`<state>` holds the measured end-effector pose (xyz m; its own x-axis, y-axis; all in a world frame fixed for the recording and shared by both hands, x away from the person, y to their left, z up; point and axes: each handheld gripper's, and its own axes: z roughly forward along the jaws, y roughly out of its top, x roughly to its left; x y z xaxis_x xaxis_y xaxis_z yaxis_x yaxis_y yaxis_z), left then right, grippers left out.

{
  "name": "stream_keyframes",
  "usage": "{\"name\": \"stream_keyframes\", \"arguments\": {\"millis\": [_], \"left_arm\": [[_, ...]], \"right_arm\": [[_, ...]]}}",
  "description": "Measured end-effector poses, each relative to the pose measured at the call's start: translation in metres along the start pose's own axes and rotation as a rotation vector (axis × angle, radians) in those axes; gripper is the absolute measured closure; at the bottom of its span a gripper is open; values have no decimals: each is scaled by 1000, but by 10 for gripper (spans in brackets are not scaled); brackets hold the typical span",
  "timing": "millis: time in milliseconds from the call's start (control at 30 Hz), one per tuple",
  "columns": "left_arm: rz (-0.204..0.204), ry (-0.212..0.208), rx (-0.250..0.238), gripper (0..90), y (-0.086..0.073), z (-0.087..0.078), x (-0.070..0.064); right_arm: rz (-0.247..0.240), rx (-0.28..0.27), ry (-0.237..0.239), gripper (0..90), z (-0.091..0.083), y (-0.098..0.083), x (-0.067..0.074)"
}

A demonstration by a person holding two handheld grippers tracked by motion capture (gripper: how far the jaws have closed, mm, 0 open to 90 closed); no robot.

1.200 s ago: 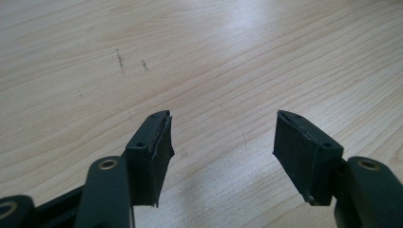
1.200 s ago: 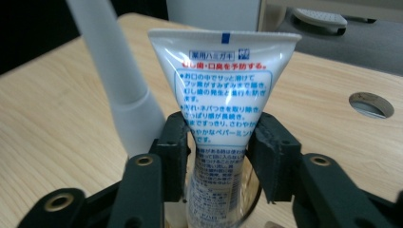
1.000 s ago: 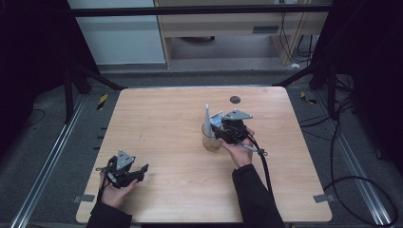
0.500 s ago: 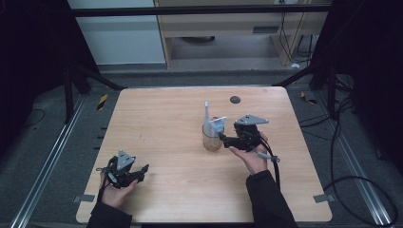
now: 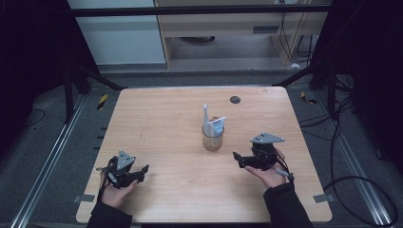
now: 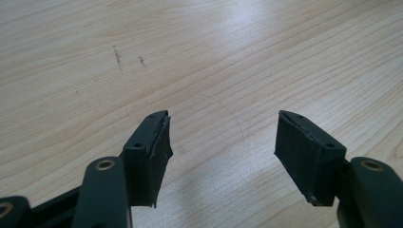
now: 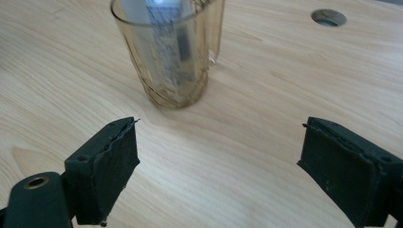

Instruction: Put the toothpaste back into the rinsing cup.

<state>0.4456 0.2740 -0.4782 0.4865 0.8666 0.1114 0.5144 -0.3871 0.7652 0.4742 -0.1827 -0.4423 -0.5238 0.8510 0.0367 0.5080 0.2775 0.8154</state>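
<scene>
A tinted glass tumbler [image 5: 212, 138] stands upright near the middle of the wooden bench [image 5: 161, 118], with a white tube [image 5: 207, 121] and a pale blue-and-white piece leaning inside it. The right gripper [image 5: 236, 157] sits in the lower right of the high view, just right of the tumbler and apart from it; its fingers [image 7: 108, 164] have just been opening and stand wide with nothing between them. In the right gripper view the tumbler [image 7: 167, 52] is at upper centre. The left gripper [image 5: 142, 172] rests at lower left, its fingers [image 6: 151, 154] spread apart over bare wood.
</scene>
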Motion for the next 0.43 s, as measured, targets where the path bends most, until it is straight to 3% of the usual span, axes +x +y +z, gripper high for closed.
{"name": "stream_keyframes", "arguments": {"millis": [433], "left_arm": [[-8,-8,3,340,-2,0,2]], "right_arm": [[40,60,-94,104,-17,-39,-22]]}}
